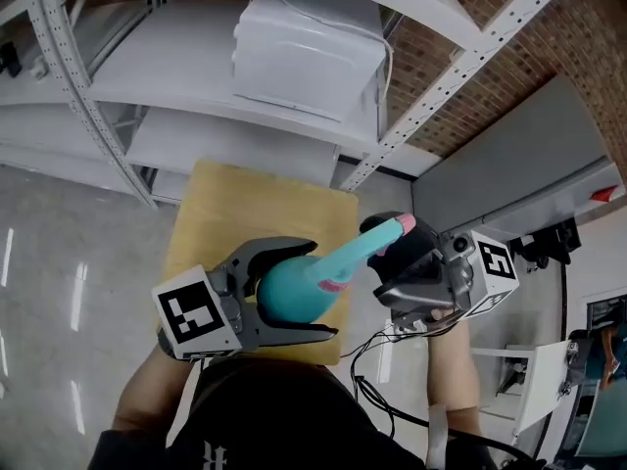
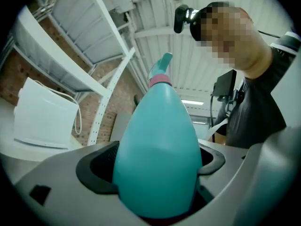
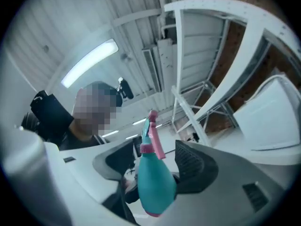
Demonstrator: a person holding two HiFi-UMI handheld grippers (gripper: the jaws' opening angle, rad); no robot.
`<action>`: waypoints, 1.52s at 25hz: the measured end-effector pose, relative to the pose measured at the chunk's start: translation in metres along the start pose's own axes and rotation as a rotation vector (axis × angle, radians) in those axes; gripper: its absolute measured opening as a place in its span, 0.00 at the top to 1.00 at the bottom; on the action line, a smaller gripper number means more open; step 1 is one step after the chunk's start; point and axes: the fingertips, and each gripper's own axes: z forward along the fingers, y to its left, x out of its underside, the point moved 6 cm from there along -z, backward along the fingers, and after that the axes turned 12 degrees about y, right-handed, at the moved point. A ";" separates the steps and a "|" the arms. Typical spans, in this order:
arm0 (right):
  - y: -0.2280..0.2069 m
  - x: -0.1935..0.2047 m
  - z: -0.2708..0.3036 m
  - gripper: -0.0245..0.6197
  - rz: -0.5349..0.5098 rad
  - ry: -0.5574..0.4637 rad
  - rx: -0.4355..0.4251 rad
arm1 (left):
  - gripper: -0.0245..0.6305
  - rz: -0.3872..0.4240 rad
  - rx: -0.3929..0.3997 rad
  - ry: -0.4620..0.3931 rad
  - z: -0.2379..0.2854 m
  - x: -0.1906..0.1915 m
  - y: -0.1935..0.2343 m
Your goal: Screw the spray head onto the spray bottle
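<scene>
**First onlooker:** Over the wooden desk [image 1: 220, 213], the left tongs [image 1: 318, 290] are clamped round the fat belly of the teal spray bottle [image 1: 289, 287]. It is held up in the air, neck slanting toward the other hand.

**Second onlooker:** And the right tongs [image 1: 375, 262]?

**First onlooker:** Wide apart, the bottle's top end just at their gap, pads touching nothing. The spray head [image 1: 384, 235] sits on the neck with its pink collar [image 1: 338, 282] low on the shoulder. Whether it's wound fully home, I can't tell from here.

**Second onlooker:** So what makes the turning go well?

**First onlooker:** I'd close on the collar, not the trigger or nozzle, which would probably only flex. Keep the right tongs in line with the neck so the thread doesn't cross. The left grip has to stay firm, because that smooth, rounded plastic looks likely to spin in the pads once the twist bites.

**Second onlooker:** The risk?

**First onlooker:** Squeezing too hard and denting the belly. Short turns, re-grip, stop when the collar resists
</scene>
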 end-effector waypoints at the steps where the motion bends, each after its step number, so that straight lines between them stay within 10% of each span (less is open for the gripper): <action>1: 0.004 0.000 0.012 0.57 -0.033 0.054 -0.029 | 0.28 0.010 0.009 0.021 0.001 0.001 -0.002; 8: 0.013 -0.004 0.033 0.66 -0.131 0.153 -0.019 | 0.28 -0.003 -0.002 0.049 0.006 0.007 -0.005; 14: 0.017 -0.004 0.033 0.76 -0.179 0.149 0.219 | 0.28 -0.042 -0.132 0.024 0.003 0.006 0.005; 23: -0.003 0.012 0.033 0.77 -0.060 -0.012 0.831 | 0.28 -0.004 -0.799 0.156 0.006 0.013 0.036; 29: 0.005 0.015 0.031 0.76 -0.062 -0.013 0.897 | 0.28 -0.044 -0.737 0.125 0.008 0.013 0.048; 38: 0.032 0.021 0.034 0.76 -0.092 0.092 0.742 | 0.28 -0.068 -0.652 0.083 0.004 0.011 0.050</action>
